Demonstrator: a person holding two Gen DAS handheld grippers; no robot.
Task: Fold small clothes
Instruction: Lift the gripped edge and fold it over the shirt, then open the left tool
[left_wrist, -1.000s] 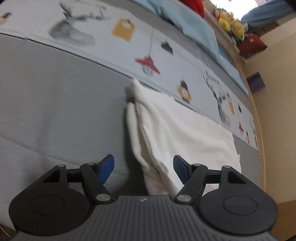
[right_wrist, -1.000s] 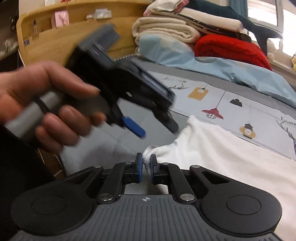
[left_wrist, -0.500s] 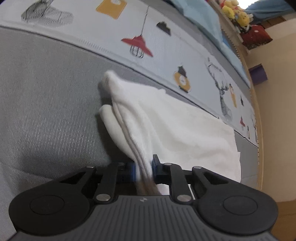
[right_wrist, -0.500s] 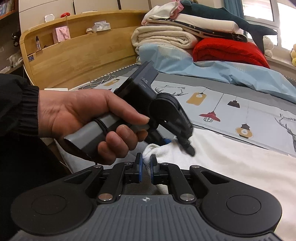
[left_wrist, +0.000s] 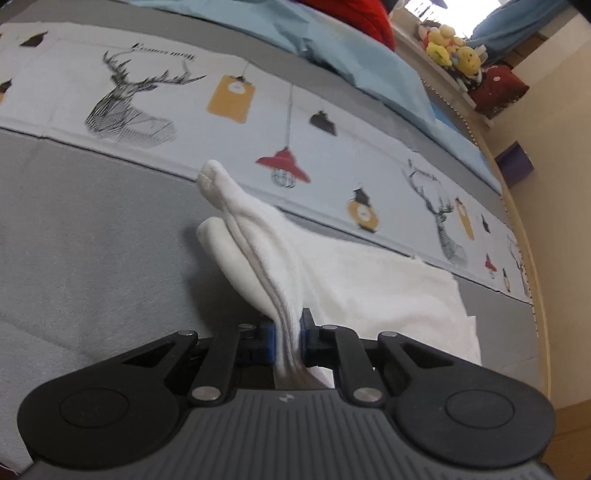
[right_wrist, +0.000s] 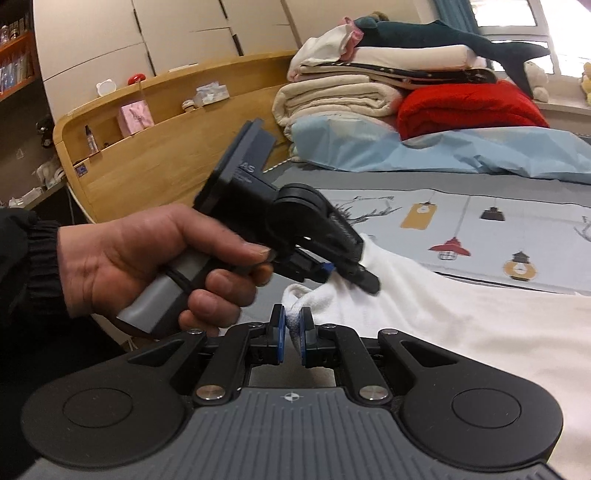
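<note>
My left hand-held gripper (left_wrist: 287, 341) has just closed on a bunched edge of the white garment (left_wrist: 369, 280), its blue pads (left_wrist: 268, 343) pressing the gathered cloth from both sides. From that pinch a ridge of fabric runs away towards a folded corner standing up at the far end, while the rest of the garment spreads flat to the right across the bed (left_wrist: 92, 258).

My right hand-held gripper (right_wrist: 291, 338) has its jaws nearly together, a rolled white corner of the same garment caught between the tips of its blue pads (right_wrist: 279, 338). In the right wrist view a hand (right_wrist: 147, 266) in a dark ribbed sleeve (right_wrist: 42, 266) grips the other tool's grey handle, just to the left of and beyond my right jaws; that tool's fingers meet the cloth close to the pinched corner.

The garment lies on the grey part of the bedcover, its far edge reaching the pale printed band (left_wrist: 229, 99) of deer heads, lamps and tags. Farther off, a light blue quilt (right_wrist: 443, 151) lies under a red blanket (right_wrist: 469, 107) and stacked cream bedding (right_wrist: 332, 96), against a wooden headboard (right_wrist: 147, 158).
</note>
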